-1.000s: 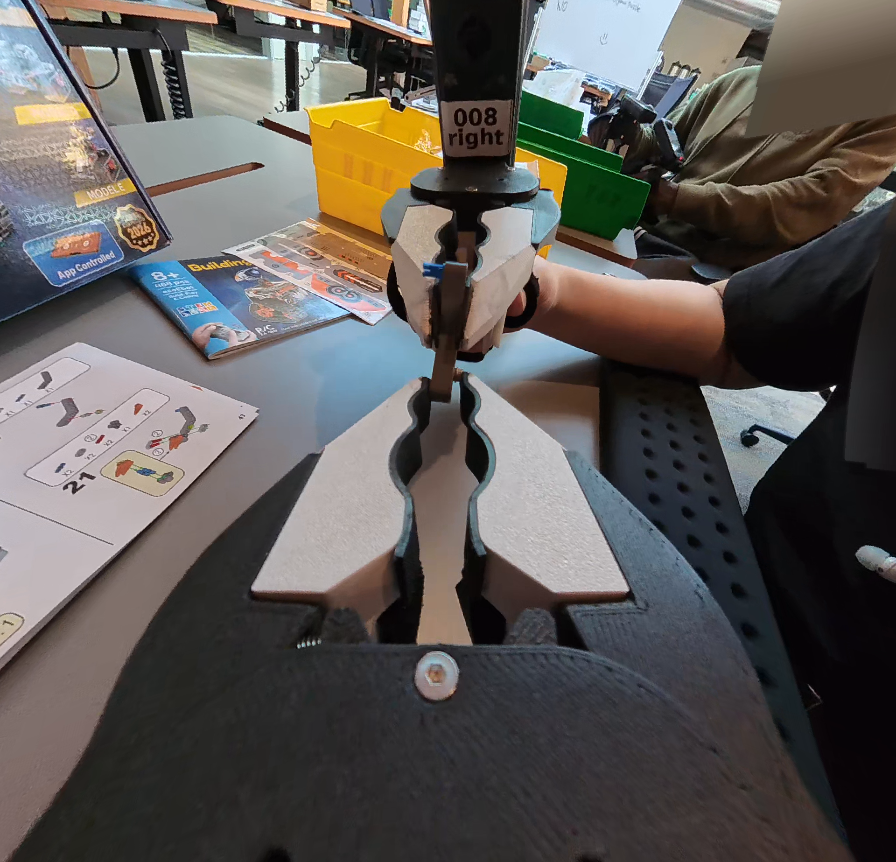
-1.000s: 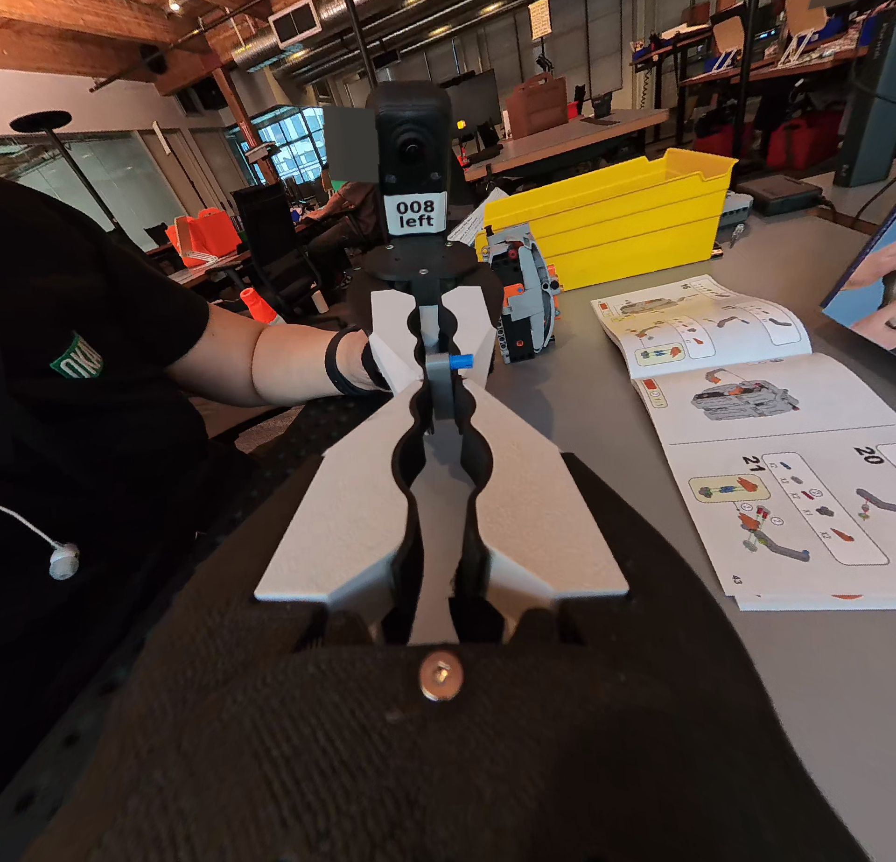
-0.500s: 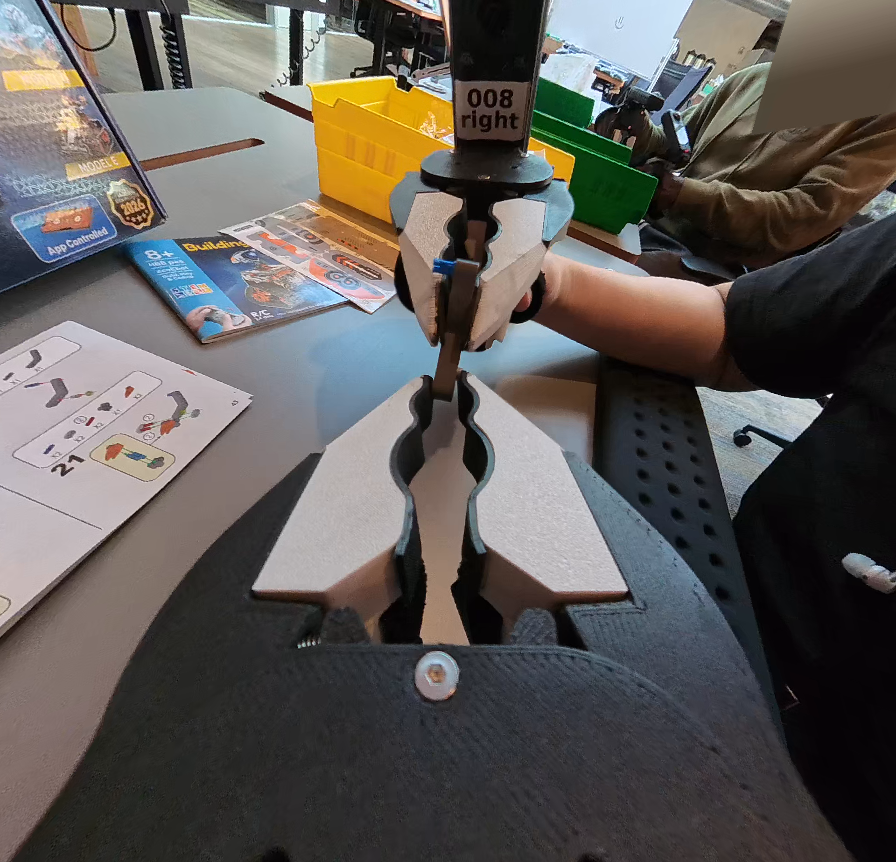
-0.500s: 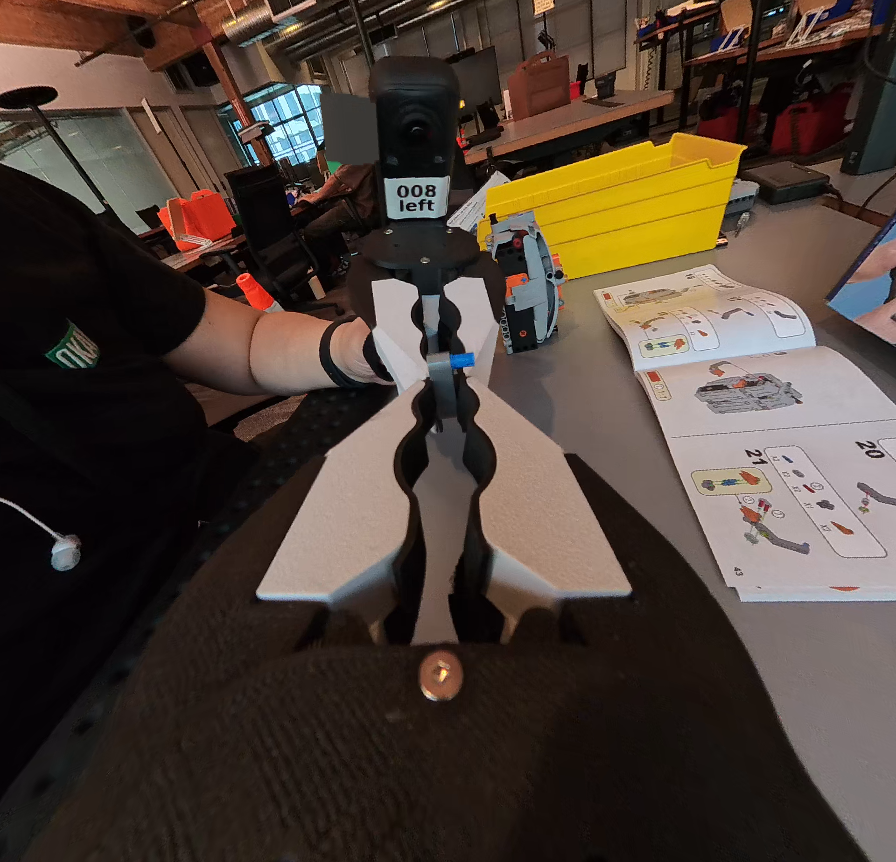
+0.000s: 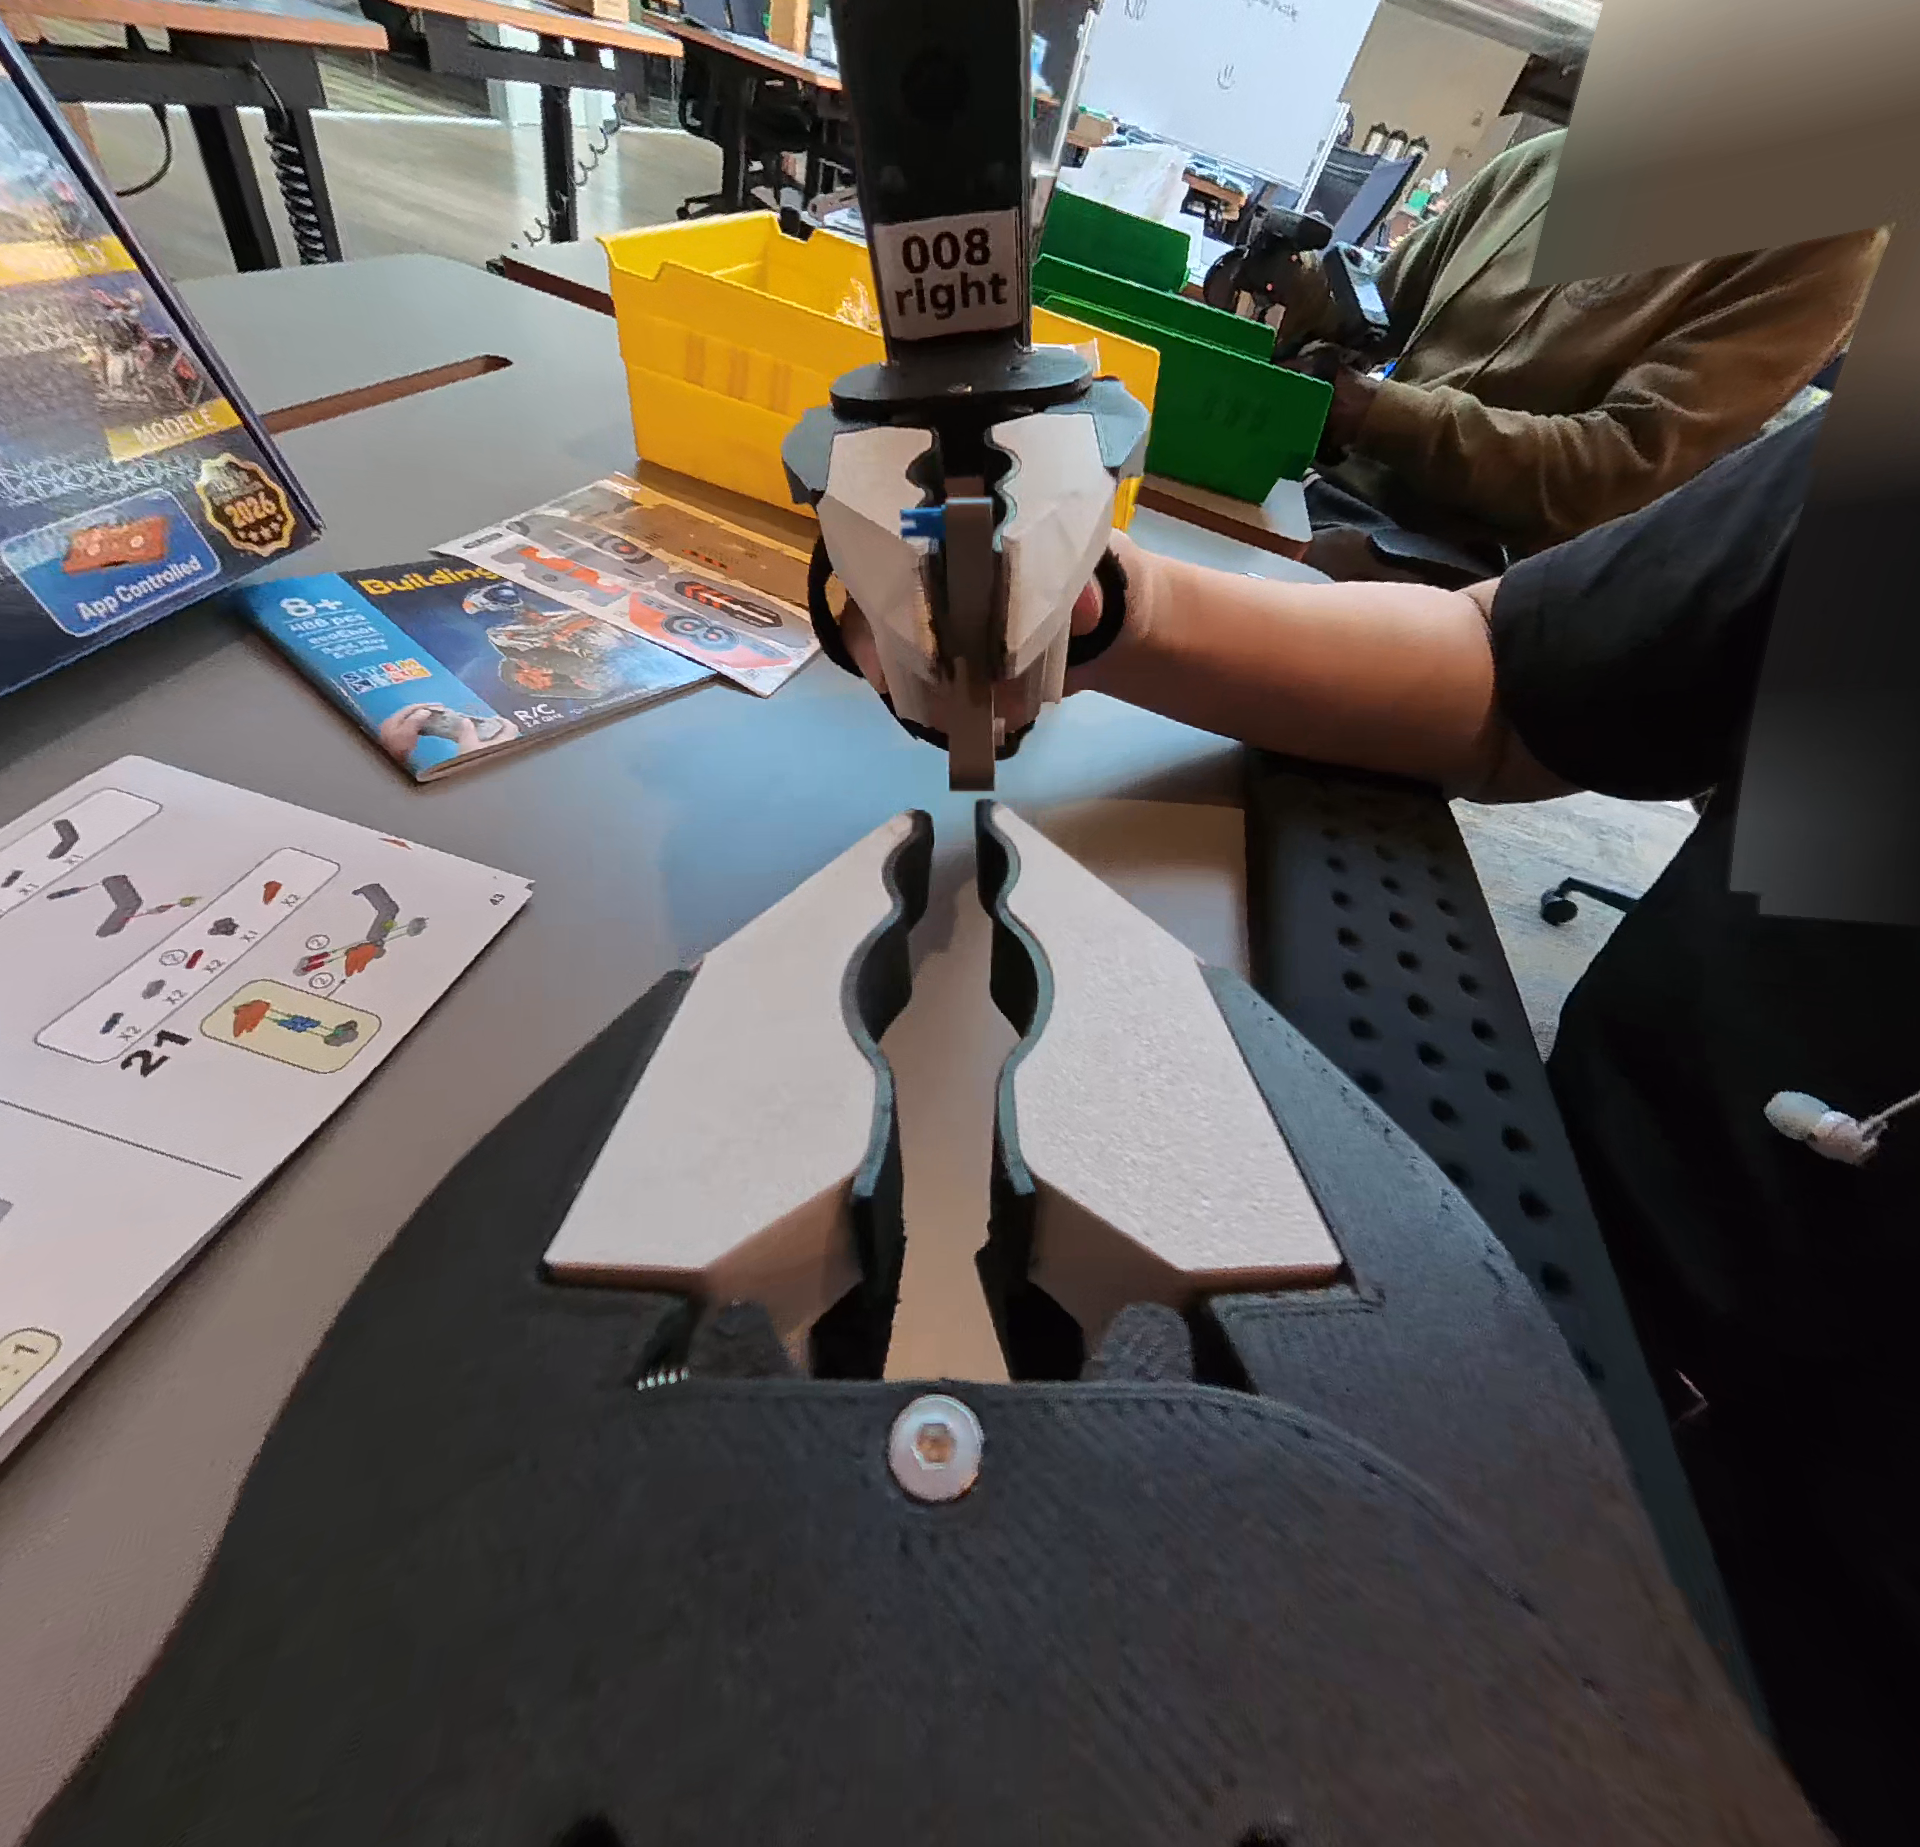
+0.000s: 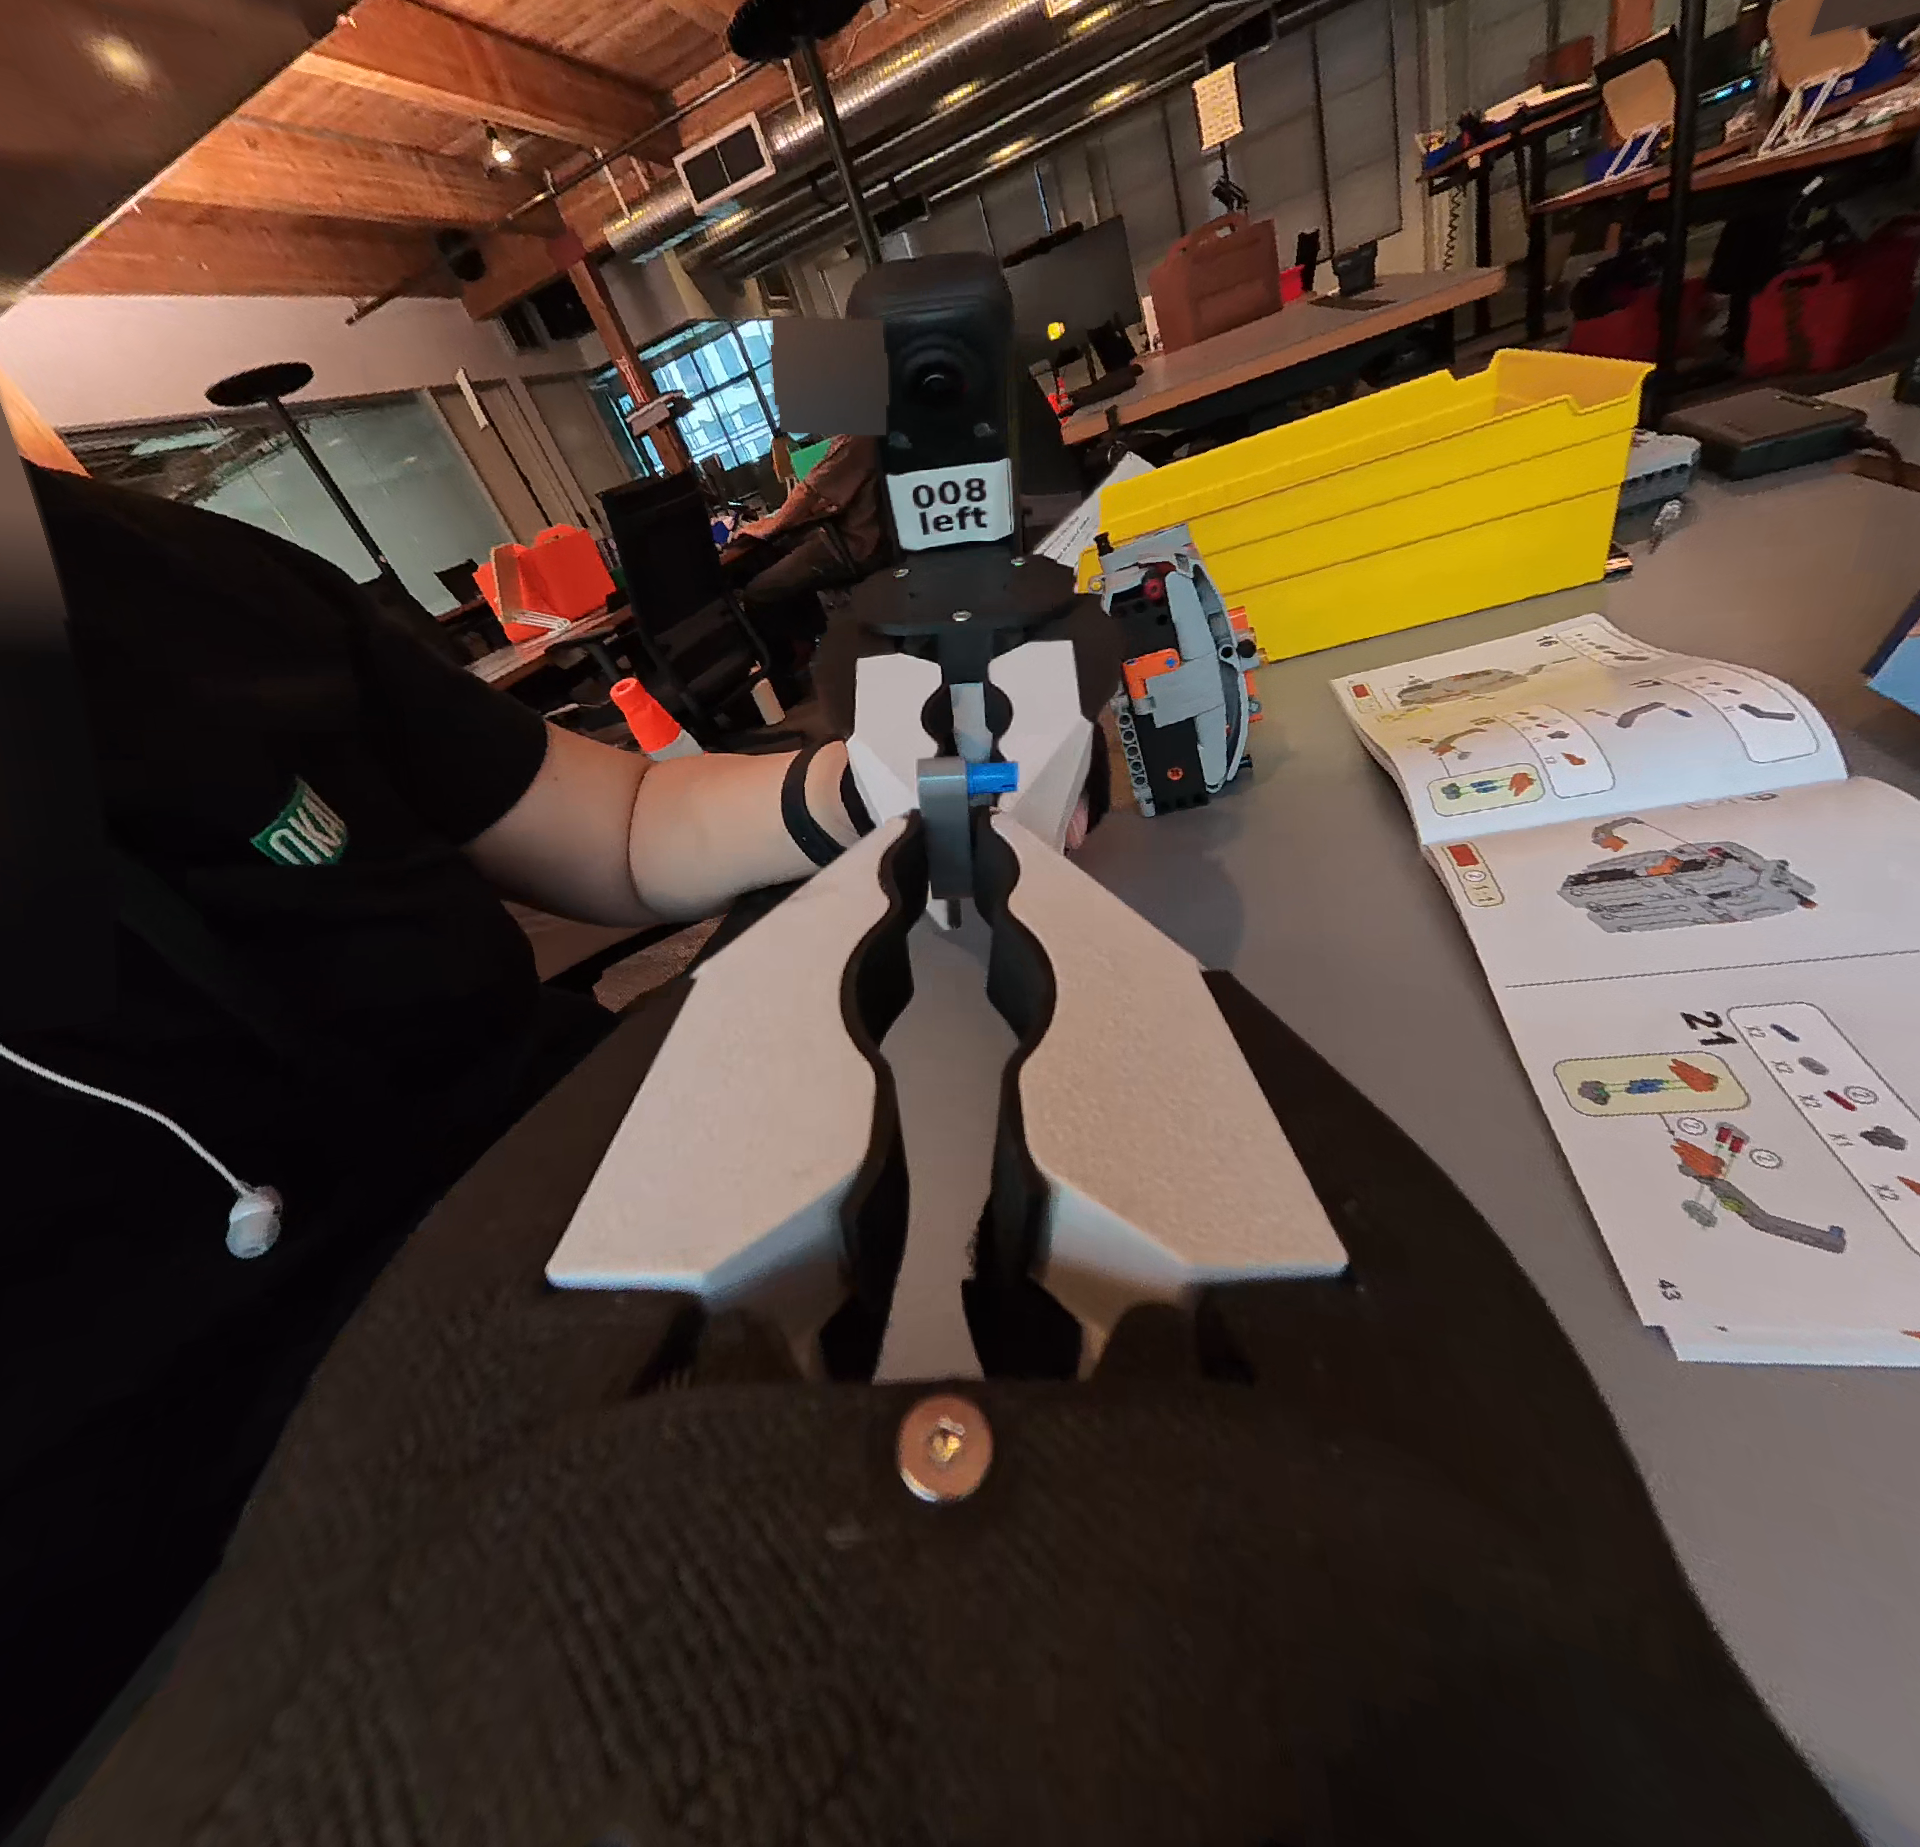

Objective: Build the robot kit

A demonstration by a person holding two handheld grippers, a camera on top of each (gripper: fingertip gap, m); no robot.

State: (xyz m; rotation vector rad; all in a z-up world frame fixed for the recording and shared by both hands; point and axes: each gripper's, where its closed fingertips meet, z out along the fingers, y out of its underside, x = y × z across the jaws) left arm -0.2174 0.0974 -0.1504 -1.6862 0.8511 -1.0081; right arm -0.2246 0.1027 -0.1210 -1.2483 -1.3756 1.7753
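— What does the right hand-held gripper (image 6: 951, 841) hold?
— A grey beam (image 6: 945, 836) with a blue pin (image 6: 987, 779), clenched between its tips above the worktop (image 6: 1299, 924).
— And the left hand-held gripper (image 5: 951, 821)?
— Released, its tips slightly apart just below the beam's end, touching nothing.
— What lies nearby?
— An open booklet (image 6: 1662, 966), a yellow bin (image 6: 1403, 519) and a half-built model (image 6: 1184, 696).
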